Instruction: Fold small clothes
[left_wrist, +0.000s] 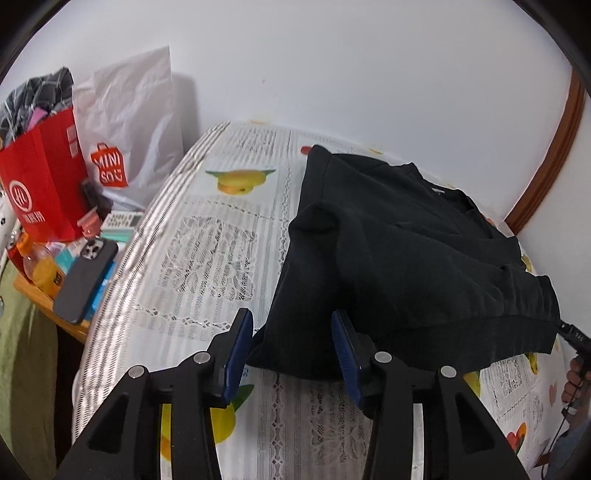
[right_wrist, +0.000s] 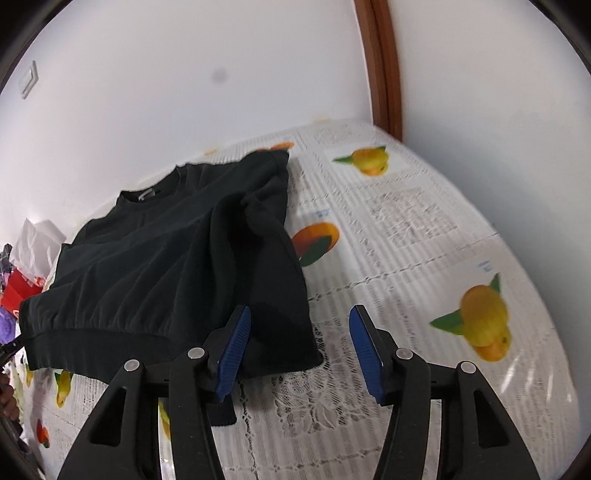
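One black top, laid flat on the fruit-print tablecloth, sleeves already turned in over the body, hem nearest the tongs. Left tongs: jaws apart around the hem's left corner, gripping nothing. Right tongs: likewise apart over the right corner. Placement suggests both corners were let go to settle the cloth.

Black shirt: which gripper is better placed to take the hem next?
Left, marginally. The left gripper has the black shirt hem corner between its open fingers; the right gripper straddles only the edge, mostly tablecloth.
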